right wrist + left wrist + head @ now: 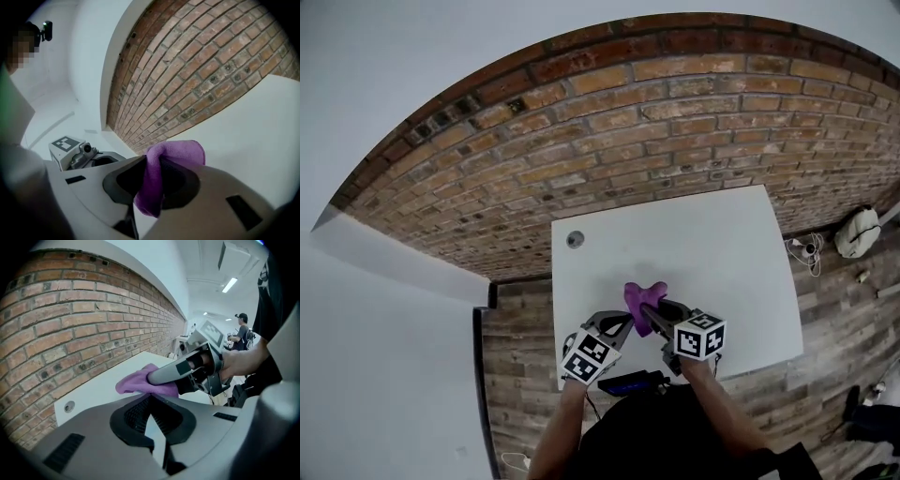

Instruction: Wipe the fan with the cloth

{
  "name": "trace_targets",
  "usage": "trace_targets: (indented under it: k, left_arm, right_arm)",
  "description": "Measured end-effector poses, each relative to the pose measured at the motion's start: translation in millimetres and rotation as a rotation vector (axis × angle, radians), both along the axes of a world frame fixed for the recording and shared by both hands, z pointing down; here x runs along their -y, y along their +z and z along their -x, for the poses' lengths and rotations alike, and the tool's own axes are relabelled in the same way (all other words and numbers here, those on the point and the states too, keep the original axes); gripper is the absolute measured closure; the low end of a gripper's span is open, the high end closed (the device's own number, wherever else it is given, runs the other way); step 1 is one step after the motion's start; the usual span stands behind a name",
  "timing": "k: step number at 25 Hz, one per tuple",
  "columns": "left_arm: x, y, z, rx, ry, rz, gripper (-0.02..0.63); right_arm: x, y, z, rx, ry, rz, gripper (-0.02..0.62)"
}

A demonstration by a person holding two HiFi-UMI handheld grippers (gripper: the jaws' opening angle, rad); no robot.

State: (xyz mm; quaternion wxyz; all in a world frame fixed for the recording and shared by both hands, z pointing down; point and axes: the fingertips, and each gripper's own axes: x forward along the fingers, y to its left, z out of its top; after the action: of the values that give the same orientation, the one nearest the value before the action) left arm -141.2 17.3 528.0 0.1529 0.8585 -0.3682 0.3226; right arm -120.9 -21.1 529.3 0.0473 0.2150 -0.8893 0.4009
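Right gripper (151, 165): jaws clamped on the purple cloth (180, 150) (one fold bulges past the tips, the rest hangs between the jaws). Cloth position: over the white table (722, 234), toward its 6 o'clock edge. Left gripper (150, 403): jaws closed, nothing between them, at 9 o'clock of the right gripper.

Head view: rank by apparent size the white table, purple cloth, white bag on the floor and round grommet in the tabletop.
1. white table, by far.
2-3. white bag and purple cloth look about alike; the cloth is partly hidden, so unranked.
4. round grommet, smallest.
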Motion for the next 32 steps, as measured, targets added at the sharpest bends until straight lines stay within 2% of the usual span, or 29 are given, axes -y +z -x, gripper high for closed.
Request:
trace_targets:
  k: [2,6,9,10,12,14,16,18,20,22,26,29,30,32]
  left_arm:
    - [0,0,0,0.023,-0.015,0.008,0.601]
    - [0,1,1,0.071,-0.049,0.023,0.601]
    - [1,2,2,0.088,-0.062,0.039,0.601]
    - [0,3,2,0.094,-0.064,0.045,0.601]
    - [-1,3,3,0.107,-0.066,0.055,0.601]
    - [0,3,2,0.113,-0.065,0.06,0.601]
    - [-1,3,2,0.115,-0.062,0.069,0.601]
    - [-1,3,2,0.122,-0.054,0.076,0.601]
    - [-1,3,2,0.125,-0.049,0.08,0.601]
    - [-1,3,2,0.126,-0.046,0.083,0.601]
    - [0,3,3,0.115,-0.046,0.091,0.601]
    - [0,3,3,0.108,-0.038,0.101,0.601]
    - [0,3,3,0.109,-0.034,0.103,0.601]
    - [0,3,2,0.116,-0.03,0.104,0.601]
  right_arm:
    - [-2,24,-12,-0.002,0.007,0.044,0.522]
    - [-23,93,-22,-0.076,-0.061,0.2,0.522]
    - [-16,86,-33,0.02,-0.004,0.274,0.522]
    - [-9,68,-36,0.079,0.017,0.27,0.522]
    - [3,21,-34,0.201,0.016,0.204,0.522]
    - [6,-18,-20,0.266,-0.052,0.106,0.522]
    - [-2,-28,1,0.245,-0.128,0.04,0.522]
    - [-7,-16,10,0.204,-0.128,0.009,0.522]
    - [-3,0,2,0.211,-0.05,0.02,0.52]
    - [1,27,-9,0.194,0.019,0.073,0.522]
    - [-10,91,-7,0.07,-0.022,0.192,0.522]
    - [-1,107,-28,0.001,0.043,0.239,0.522]
    - [5,100,-37,0.027,0.082,0.249,0.522]
    - [14,65,-45,0.161,0.124,0.244,0.522]
